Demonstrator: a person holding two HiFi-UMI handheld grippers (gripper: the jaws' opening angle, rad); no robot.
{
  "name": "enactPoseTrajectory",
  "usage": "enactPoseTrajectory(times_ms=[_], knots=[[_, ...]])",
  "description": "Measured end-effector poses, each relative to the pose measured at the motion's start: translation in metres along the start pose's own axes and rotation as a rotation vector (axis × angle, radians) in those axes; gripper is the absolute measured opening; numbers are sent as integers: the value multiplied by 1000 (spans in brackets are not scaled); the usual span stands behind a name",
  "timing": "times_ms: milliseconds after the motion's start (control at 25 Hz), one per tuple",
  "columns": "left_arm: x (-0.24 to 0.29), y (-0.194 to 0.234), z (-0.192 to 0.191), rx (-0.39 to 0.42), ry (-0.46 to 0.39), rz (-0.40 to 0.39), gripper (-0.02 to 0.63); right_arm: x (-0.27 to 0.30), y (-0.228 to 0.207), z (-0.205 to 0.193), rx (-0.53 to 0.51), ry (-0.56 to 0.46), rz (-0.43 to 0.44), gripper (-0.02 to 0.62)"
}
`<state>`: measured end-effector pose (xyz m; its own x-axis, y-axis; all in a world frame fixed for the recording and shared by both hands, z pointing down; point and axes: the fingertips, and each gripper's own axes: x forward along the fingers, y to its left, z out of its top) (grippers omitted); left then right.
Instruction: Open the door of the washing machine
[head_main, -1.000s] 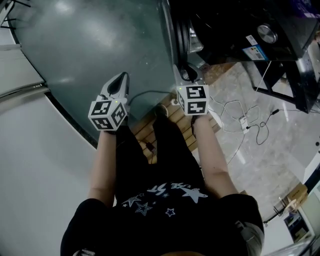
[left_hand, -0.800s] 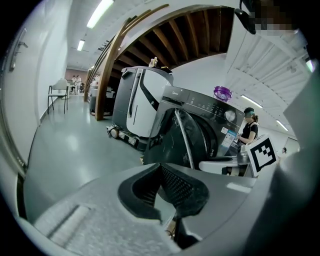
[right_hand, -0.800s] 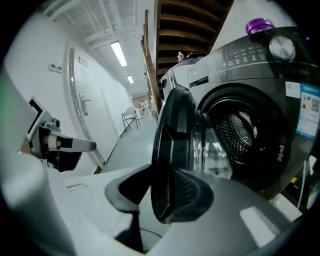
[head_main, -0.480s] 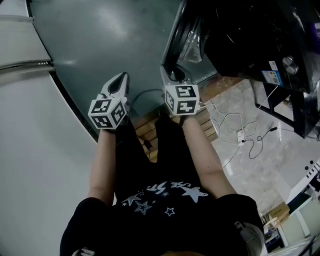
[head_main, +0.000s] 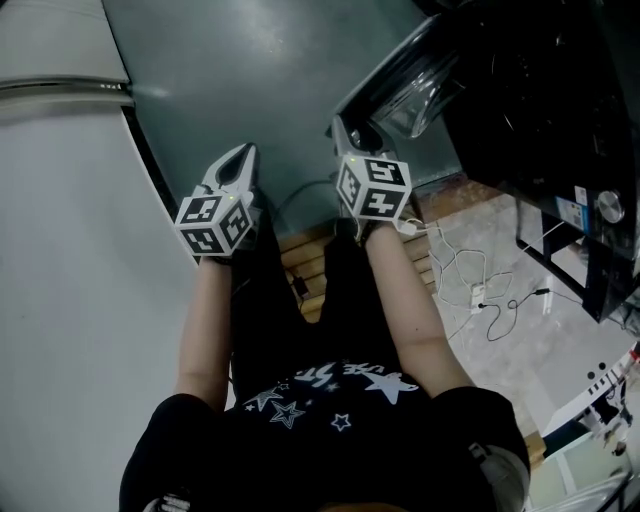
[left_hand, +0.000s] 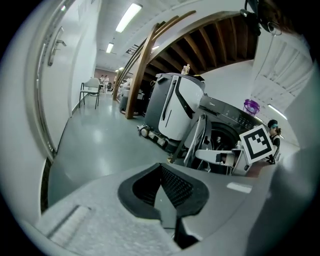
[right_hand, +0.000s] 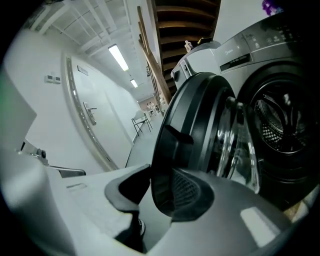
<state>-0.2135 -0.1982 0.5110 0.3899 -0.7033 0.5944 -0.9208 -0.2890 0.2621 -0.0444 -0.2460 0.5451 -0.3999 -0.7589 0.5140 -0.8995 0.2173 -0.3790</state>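
Observation:
The dark washing machine (head_main: 540, 90) stands at the upper right with its round door (head_main: 400, 90) swung outward. My right gripper (head_main: 345, 130) reaches the door's edge. In the right gripper view the black door rim (right_hand: 195, 125) runs down between the jaws of the right gripper (right_hand: 160, 190). It lies against the ribbed pad, with a strip of floor showing at the other pad. The steel drum (right_hand: 285, 115) shows behind. My left gripper (head_main: 235, 160) hangs over the grey floor, apart from the door. The left gripper (left_hand: 162, 187) is open and holds nothing.
A white wall (head_main: 70, 250) with a curved rail fills the left. A slatted wooden pallet (head_main: 310, 265) lies below the grippers. Cables and a power strip (head_main: 480, 290) trail over the tiled floor at right. A second white machine (left_hand: 175, 107) and a chair (left_hand: 90, 90) stand farther off.
The door has swung farther out from the machine, with my right gripper staying at its edge. The head view has turned, so the machine has shifted right and the wall covers more of the left.

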Motion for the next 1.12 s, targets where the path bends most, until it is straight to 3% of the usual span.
enactPoseTrajectory(times_ms=[800, 1120], knots=[[35, 129, 91, -22, -30, -16, 11, 130, 63, 60, 39, -48, -49, 104], [51, 183, 124, -12, -51, -5, 11, 189, 65, 100, 31, -91, -110, 57]])
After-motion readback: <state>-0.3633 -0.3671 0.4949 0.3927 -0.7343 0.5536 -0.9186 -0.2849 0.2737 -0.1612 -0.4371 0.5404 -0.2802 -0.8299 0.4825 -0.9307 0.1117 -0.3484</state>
